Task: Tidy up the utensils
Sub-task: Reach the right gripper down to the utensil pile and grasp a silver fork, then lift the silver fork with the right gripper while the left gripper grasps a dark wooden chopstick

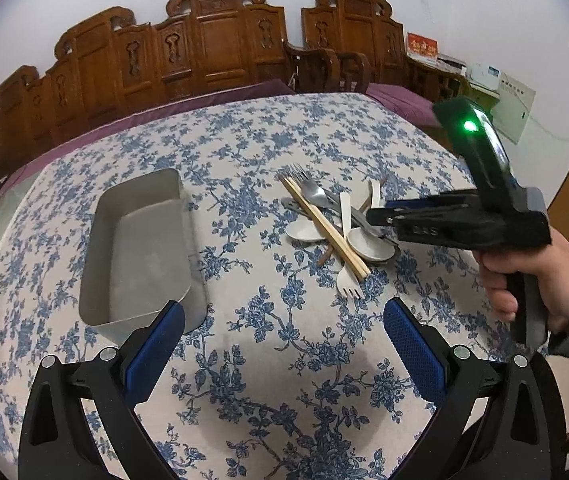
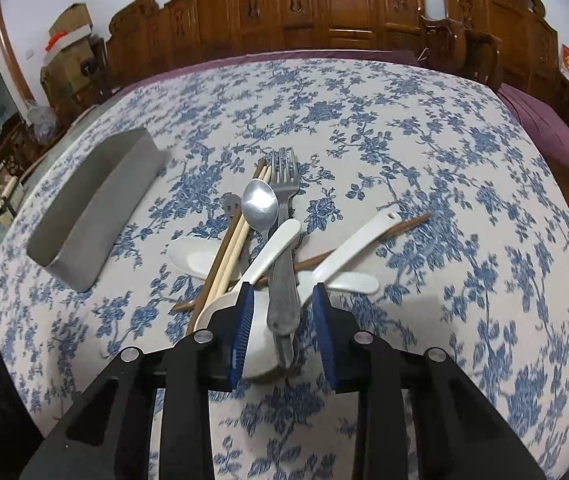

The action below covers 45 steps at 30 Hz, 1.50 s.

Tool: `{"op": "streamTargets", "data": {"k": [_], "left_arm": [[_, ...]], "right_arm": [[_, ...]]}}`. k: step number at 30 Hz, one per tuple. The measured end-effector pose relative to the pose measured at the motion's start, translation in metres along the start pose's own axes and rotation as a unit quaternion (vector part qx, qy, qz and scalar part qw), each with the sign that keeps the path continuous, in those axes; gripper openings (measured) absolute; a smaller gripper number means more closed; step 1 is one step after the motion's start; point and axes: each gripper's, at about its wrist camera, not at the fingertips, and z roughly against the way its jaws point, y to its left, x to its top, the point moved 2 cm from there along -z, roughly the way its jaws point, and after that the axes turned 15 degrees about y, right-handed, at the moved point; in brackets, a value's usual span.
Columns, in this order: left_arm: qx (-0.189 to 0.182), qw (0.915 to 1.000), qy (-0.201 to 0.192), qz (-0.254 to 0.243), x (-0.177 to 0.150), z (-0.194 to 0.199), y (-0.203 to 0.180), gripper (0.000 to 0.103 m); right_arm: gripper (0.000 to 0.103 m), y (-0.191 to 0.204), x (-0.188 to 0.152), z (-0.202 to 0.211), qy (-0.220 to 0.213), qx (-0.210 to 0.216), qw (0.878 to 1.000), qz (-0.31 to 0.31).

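Metal bin (image 1: 140, 248) sat left of the utensil pile (image 1: 336, 228) on the floral-cloth bench (image 1: 268, 380); bin looked empty, matte, rounded corners. Left gripper (image 1: 284, 344) hung near the bin's front corner, jaws wide apart, nothing between. Right gripper (image 2: 282, 312) was over the pile's near end, jaws apart, straddling the steel fork (image 2: 283, 248) handle, pads not touching. Best to centre on the handle and clamp squarely: slick steel, resting on glossy white spoons (image 2: 268, 260) and wooden chopsticks (image 2: 228, 252).

I count one grey metal tray (image 1: 140, 248), two metal forks (image 2: 284, 184), one metal spoon (image 2: 259, 204), one white plastic fork (image 1: 349, 280), three white ceramic spoons (image 2: 284, 248), two pale chopsticks (image 1: 324, 228), two brown chopsticks (image 2: 404, 226), one patterned tabletop (image 2: 404, 140).
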Motion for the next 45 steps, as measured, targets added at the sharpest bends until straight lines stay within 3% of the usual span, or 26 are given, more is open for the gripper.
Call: {"op": "streamTargets", "data": {"k": [7, 10, 22, 25, 37, 41, 45], "left_arm": [[0.008, 0.9999, 0.010, -0.004, 0.005, -0.011, 0.000, 0.096], [0.011, 0.9998, 0.014, -0.005, 0.006, -0.013, 0.001, 0.096], [0.018, 0.9995, 0.024, -0.003, 0.005, -0.017, 0.004, 0.096], [0.023, 0.9994, 0.024, -0.006, 0.005, -0.015, 0.005, 0.096], [0.021, 0.9994, 0.029, -0.004, 0.007, -0.026, 0.005, 0.096], [0.009, 0.9993, 0.035, -0.007, 0.012, -0.035, -0.001, 0.096], [-0.006, 0.9990, 0.042, -0.010, 0.021, -0.048, -0.011, 0.089]], "right_arm": [[0.020, -0.002, 0.025, -0.015, 0.028, -0.010, 1.000, 0.008], [0.020, -0.003, 0.030, -0.024, 0.048, -0.007, 0.999, 0.010], [0.020, -0.004, 0.054, -0.035, 0.057, -0.019, 0.998, -0.011], [0.011, -0.006, 0.058, -0.037, 0.058, -0.004, 0.998, -0.025], [0.010, -0.018, 0.023, 0.001, 0.027, 0.005, 0.999, -0.022], [0.010, -0.019, -0.002, 0.015, 0.025, -0.023, 0.999, 0.000], [0.010, -0.023, -0.023, 0.019, 0.024, -0.030, 0.999, 0.006]]}}
